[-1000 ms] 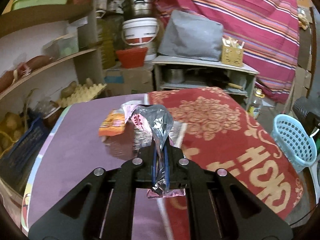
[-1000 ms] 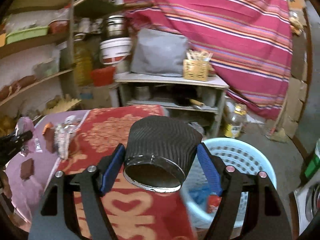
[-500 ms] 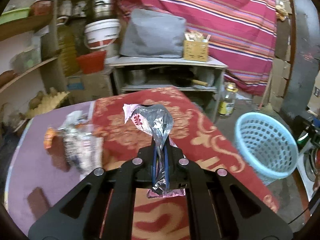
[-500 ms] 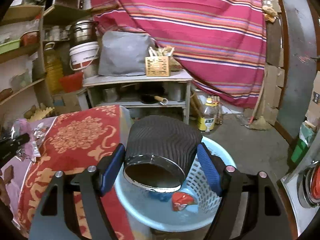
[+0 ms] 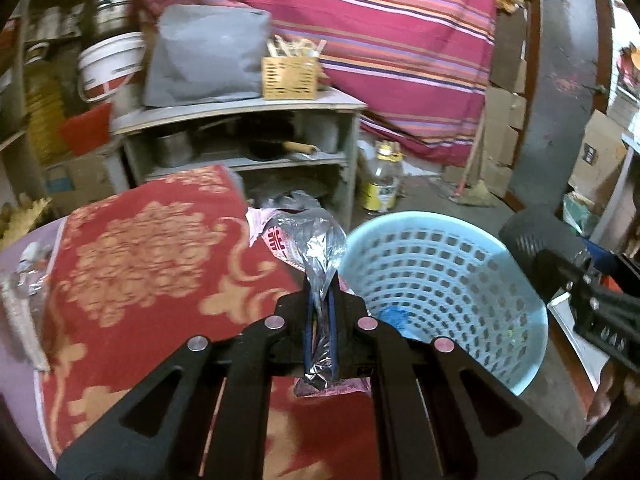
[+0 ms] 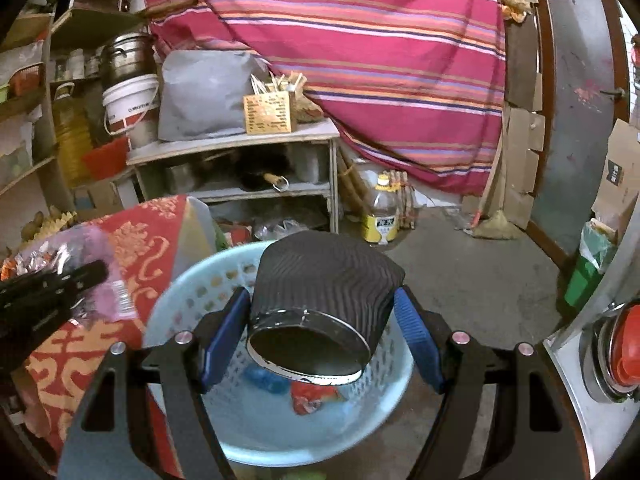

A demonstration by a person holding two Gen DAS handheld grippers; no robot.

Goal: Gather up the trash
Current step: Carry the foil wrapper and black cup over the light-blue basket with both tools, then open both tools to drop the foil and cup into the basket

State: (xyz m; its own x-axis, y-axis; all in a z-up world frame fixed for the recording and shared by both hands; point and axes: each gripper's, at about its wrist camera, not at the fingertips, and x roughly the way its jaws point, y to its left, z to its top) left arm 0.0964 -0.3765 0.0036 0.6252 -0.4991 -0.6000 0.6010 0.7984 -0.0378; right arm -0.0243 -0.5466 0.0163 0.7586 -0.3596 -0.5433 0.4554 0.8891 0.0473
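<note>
- Left tool (image 5: 320,316) pinches a foil wrapper (image 5: 308,240) beside the basket (image 5: 444,280): light, crinkly, slippery; grip its gathered end.
- Right tool (image 6: 320,336) clamps a ribbed cup (image 6: 324,292) over the basket: light, crushable; hold its sides gently.

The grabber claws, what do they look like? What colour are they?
Both are black, built from flat bars with triangle-shaped holes and round silver bolts. The left gripper has thin blue pads lining its fingers. The right gripper has wider blue ribbed pads. No cables, sleeves or writing show.
</note>
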